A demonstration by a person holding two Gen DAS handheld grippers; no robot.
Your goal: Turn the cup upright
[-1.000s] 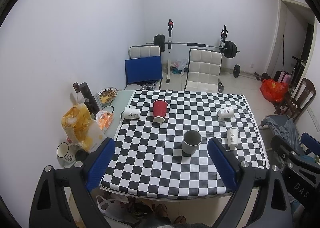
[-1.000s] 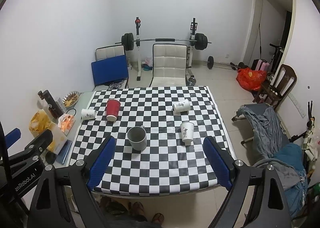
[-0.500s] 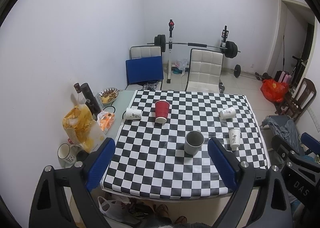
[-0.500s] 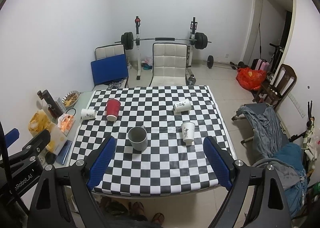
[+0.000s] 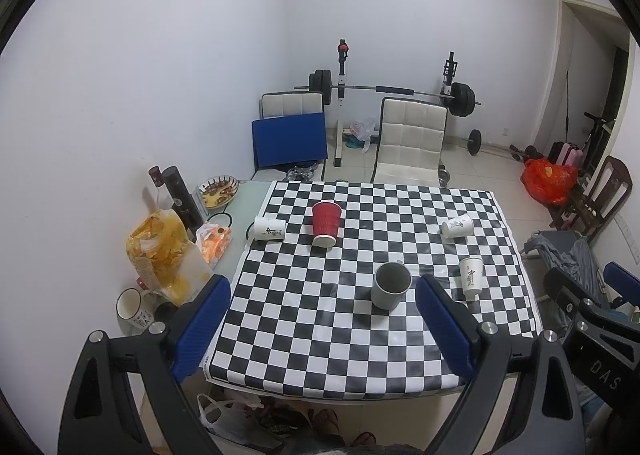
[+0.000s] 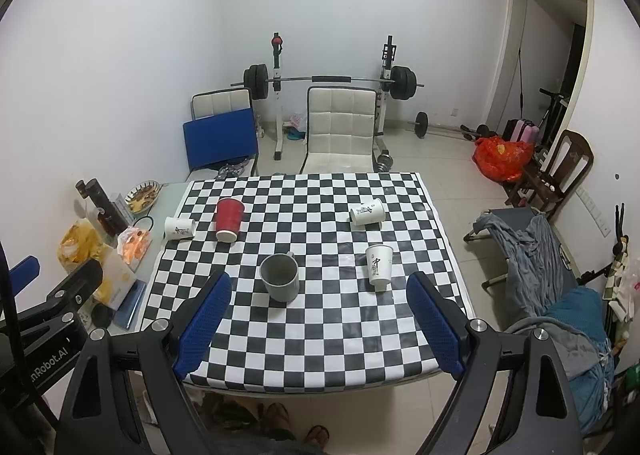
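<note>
A checkered table (image 5: 320, 335) (image 6: 312, 339) holds several cups. A grey mug (image 5: 391, 285) (image 6: 280, 277), a red paper cup (image 5: 326, 223) (image 6: 229, 219) and a white paper cup (image 5: 471, 278) (image 6: 378, 265) stand upright. Two white paper cups lie on their sides: one at the left edge (image 5: 269, 228) (image 6: 179, 228), one at the far right (image 5: 457, 225) (image 6: 366, 212). My left gripper (image 5: 322, 331) and right gripper (image 6: 318, 329) are open and empty, high above the table's near edge.
Snack bags (image 5: 166, 251), dark bottles (image 5: 182, 197), a food plate (image 5: 219, 191) and a mug (image 5: 134, 305) crowd the table's left strip. Chairs (image 5: 412, 143) and a barbell rack (image 5: 384, 89) stand behind. A cot with cloth (image 6: 532, 251) is to the right.
Both grippers have drawn slightly back and up from the table; the cups look a little smaller. No cup has moved.
</note>
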